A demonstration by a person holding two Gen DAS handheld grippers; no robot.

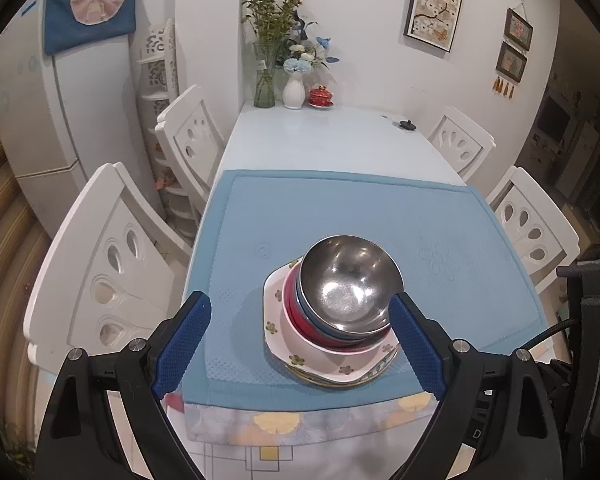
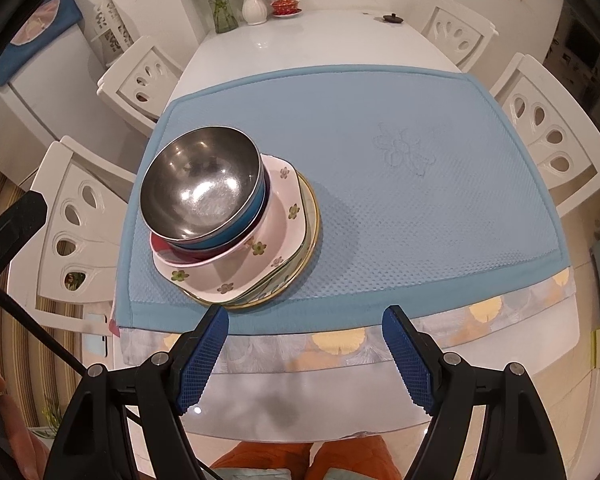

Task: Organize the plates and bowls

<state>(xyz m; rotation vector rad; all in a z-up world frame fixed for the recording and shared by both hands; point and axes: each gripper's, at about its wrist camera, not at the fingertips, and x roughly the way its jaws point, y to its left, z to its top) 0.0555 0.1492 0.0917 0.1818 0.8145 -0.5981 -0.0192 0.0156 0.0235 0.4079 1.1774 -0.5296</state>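
Stack: your steel bowl (image 1: 350,284) sits uppermost, nested in a blue bowl (image 1: 314,322), that in a red bowl (image 1: 296,312), all on a white flowered plate (image 1: 300,356) over a gold-rimmed plate (image 2: 312,216). The pile stands on the near left part of the blue mat (image 1: 380,216).

Left gripper (image 1: 300,344): jaws wide, one blue pad on either side of the stack, neither clearly pressing it; nothing held.

Right gripper (image 2: 305,356): jaws wide and empty, hanging over the table's near edge, apart from the stack.

Surroundings: white table (image 1: 320,136); four white chairs, two per side, the nearest left one (image 1: 104,264) close beside the mat. At the far end, a glass vase (image 1: 265,80), a white vase (image 1: 293,90), a red lidded cup (image 1: 321,96) and a small dark lid (image 1: 405,124). Fridge (image 1: 40,120) far left.
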